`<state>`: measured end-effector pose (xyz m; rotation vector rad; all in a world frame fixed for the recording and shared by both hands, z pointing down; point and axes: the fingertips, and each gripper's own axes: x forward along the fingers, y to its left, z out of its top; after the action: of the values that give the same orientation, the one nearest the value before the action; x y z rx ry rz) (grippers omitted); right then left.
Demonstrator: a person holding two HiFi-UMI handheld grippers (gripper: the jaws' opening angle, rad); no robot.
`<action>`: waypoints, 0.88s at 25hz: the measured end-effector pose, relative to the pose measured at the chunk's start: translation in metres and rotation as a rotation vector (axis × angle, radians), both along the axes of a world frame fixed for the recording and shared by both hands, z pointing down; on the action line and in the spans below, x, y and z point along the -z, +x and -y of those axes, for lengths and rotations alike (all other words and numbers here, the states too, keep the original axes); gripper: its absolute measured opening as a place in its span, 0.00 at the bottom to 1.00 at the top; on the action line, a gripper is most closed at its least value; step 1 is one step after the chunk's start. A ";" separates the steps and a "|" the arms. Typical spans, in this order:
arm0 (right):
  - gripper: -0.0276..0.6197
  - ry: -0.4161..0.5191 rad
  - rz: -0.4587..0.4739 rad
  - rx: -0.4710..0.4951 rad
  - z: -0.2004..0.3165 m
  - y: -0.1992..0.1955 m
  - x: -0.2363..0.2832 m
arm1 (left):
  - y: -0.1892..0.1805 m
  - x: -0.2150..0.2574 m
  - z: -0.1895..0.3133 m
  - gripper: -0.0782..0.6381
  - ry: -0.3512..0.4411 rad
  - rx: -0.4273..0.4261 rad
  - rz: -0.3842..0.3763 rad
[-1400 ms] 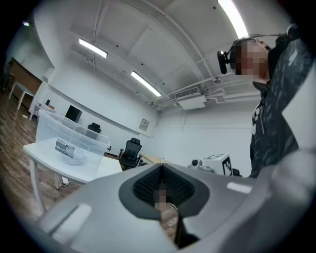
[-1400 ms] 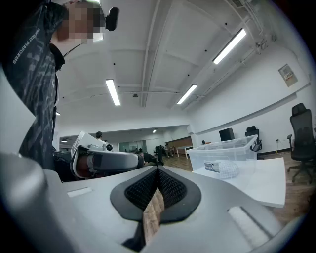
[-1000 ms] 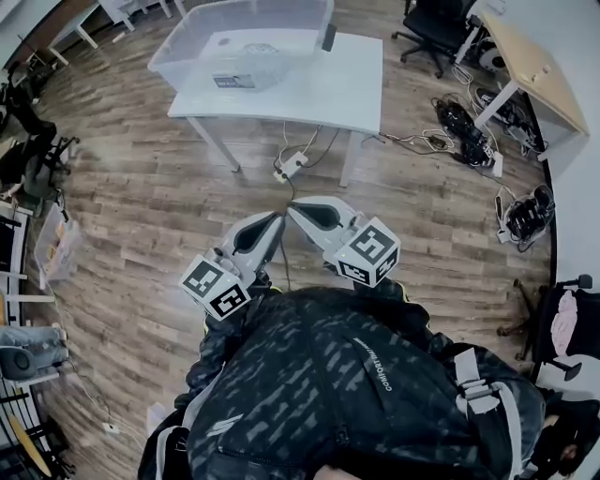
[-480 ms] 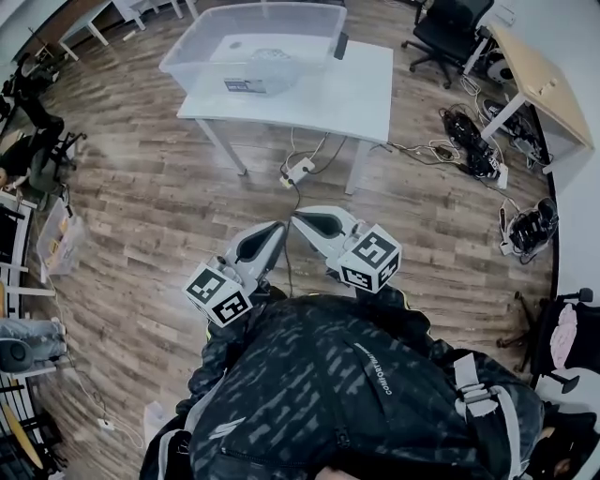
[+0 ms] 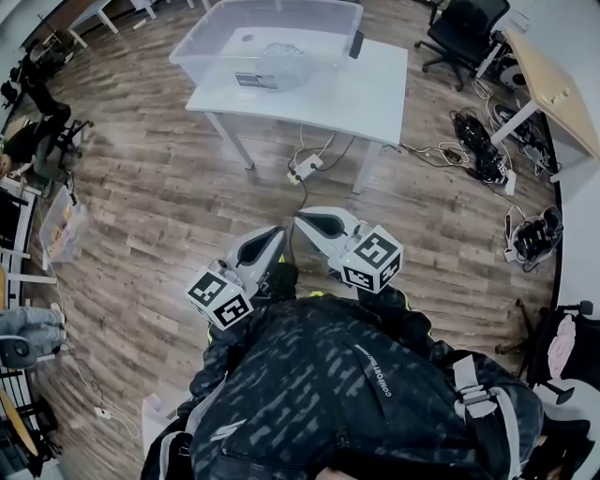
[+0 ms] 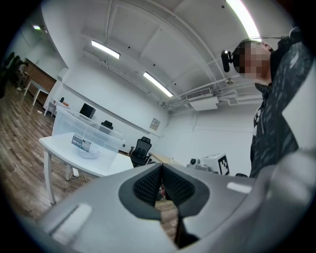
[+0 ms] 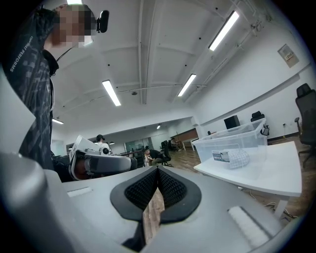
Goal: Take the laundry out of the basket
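Note:
A clear plastic basket (image 5: pixel 217 36) stands on a white table (image 5: pixel 375 86) far ahead of me, with a pale mesh laundry item (image 5: pixel 269 50) inside it. The basket (image 7: pixel 232 140) and the laundry (image 7: pixel 240 158) also show in the right gripper view, and the left gripper view shows the same basket (image 6: pixel 79 132). My left gripper (image 5: pixel 278 231) and right gripper (image 5: pixel 299 218) are held close to my chest, tips near each other, well short of the table. Both are shut with nothing between the pads. The left gripper (image 6: pixel 161 166) and right gripper (image 7: pixel 157 170) point toward the table.
A power strip (image 5: pixel 305 169) and cables lie on the wood floor under the table. A black office chair (image 5: pixel 464 23) and a wooden desk (image 5: pixel 553 75) stand at the right, with a tangle of cables (image 5: pixel 483 145) beside them. Chairs and shelves line the left edge.
The table and basket have drifted slightly right and up in the head view as I move. Both grippers stay shut and together in front of my chest.

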<state>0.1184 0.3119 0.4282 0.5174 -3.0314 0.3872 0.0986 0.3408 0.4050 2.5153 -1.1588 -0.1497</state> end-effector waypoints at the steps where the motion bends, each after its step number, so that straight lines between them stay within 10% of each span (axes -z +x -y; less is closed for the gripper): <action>1: 0.04 -0.003 -0.002 0.002 0.001 -0.002 -0.002 | -0.002 -0.003 0.002 0.12 -0.005 0.002 -0.002; 22: 0.04 -0.019 -0.079 -0.122 0.158 -0.072 0.002 | -0.071 0.000 0.168 0.12 -0.015 -0.144 -0.053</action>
<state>0.0459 0.1537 0.4258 0.7020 -2.9264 0.3900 0.0272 0.1725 0.4050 2.5541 -0.9517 -0.1679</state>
